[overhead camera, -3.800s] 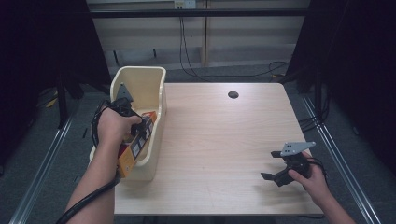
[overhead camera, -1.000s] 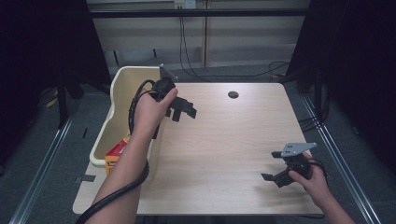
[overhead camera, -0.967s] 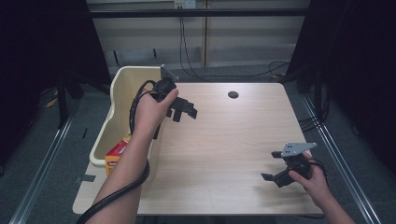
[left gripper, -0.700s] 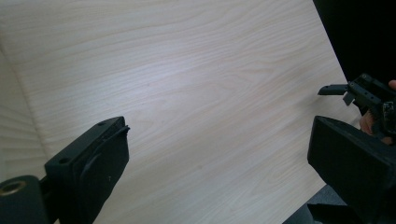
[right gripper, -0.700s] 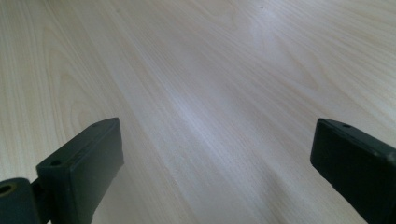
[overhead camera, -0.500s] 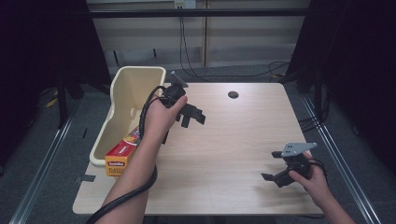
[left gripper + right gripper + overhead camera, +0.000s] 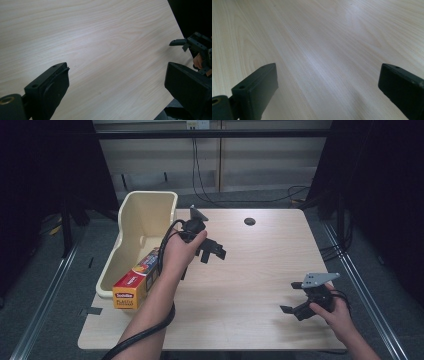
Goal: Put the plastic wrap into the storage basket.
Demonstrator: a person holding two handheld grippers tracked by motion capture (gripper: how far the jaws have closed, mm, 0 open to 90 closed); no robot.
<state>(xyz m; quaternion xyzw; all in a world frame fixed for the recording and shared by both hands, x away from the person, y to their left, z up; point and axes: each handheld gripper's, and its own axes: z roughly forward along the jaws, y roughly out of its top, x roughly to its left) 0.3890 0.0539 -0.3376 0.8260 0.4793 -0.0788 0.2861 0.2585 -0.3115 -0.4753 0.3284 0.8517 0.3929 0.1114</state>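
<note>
The left gripper (image 7: pixel 212 252) hangs over the table (image 7: pixel 250 270) with jaws spread wide, nothing in them. The orange box (image 7: pixel 136 280) sits in the cream bin (image 7: pixel 145 212). The right gripper (image 7: pixel 295 301) rests near the right edge, also gaping empty.

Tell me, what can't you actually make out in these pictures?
- The box in the cream tub: in the high view the person's forearm covers its far end, and the label print is too small to read.
- The tub's floor: its near wall and the box hide part of it.
- The left tongs in their own view: the bottom edge cuts off both jaws.
- The right tongs in the left gripper view: the near jaw and the picture's edge hide part.
</note>
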